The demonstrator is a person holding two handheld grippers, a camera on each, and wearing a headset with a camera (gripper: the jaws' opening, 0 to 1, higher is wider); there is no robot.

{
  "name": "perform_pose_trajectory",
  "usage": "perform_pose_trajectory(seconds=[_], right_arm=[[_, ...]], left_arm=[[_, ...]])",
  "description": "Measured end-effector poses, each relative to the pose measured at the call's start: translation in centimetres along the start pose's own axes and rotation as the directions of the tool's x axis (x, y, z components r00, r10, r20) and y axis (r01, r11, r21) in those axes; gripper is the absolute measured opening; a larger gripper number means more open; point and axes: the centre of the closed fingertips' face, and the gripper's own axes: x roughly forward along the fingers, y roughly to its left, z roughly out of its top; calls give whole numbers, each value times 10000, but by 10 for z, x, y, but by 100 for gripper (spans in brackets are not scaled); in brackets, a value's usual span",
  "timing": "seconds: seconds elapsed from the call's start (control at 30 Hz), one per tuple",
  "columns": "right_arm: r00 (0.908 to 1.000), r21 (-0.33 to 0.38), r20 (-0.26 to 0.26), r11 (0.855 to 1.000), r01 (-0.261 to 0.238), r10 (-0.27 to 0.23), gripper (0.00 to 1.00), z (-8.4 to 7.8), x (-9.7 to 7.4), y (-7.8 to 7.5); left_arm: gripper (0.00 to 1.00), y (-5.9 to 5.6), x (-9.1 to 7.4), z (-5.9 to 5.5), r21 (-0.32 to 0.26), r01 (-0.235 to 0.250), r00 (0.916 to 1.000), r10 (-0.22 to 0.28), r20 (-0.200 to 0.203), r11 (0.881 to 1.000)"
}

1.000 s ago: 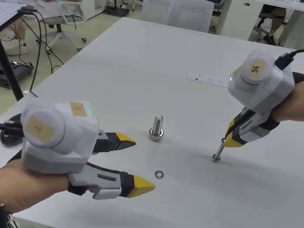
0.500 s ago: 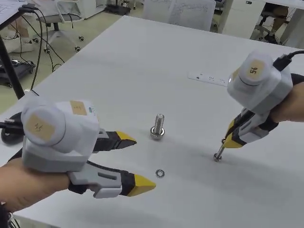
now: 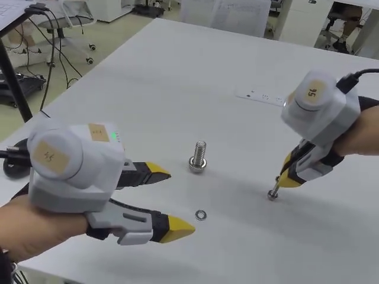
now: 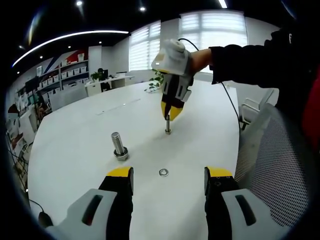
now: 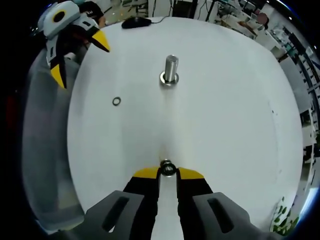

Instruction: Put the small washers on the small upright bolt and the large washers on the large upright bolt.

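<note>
Jaws of the left gripper [image 3: 174, 201] [image 4: 169, 172] stand wide apart and hold nothing. It sits low over the white table [image 3: 177, 77], on the person's side of the large upright bolt [image 3: 198, 157] [image 4: 118, 145] [image 5: 171, 70] and to its left. One loose small washer [image 3: 201, 214] [image 4: 163, 172] [image 5: 116, 101] lies flat on the table, nearer the person than the large upright bolt and apart from it. The washer is just ahead of the left gripper's yellow tips, in line with the gap between them, and touches neither.

The large upright bolt stands thread-up on its wide round base, with neither gripper touching it. To its right, well apart, stands the small upright bolt [image 3: 274, 190] [image 4: 168, 125] [image 5: 167, 167], leaning slightly. The right gripper [image 3: 287, 179] [image 4: 169, 111] [image 5: 167, 172] is set on it from above, jaws drawn close on its top end. In the right gripper view a small metal ring shows between the tips. Whether that is a washer or the bolt's own end cannot be told.

Beyond the large upright bolt and to its right, a white power strip [image 3: 260, 97] lies flat on the table.
</note>
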Motion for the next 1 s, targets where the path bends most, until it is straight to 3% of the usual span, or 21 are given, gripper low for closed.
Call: perform_pose_trajectory(seconds=[0.47, 1.0], right_arm=[[9998, 190, -138, 9997, -157, 160, 14, -6, 19, 2], [9994, 89, -293, 9998, -198, 200, 14, -9, 28, 3]], left_arm=[[56, 1, 1, 0, -17, -16, 10000, 16, -40, 10000], [56, 1, 0, -1, -30, -22, 10000, 22, -75, 10000]])
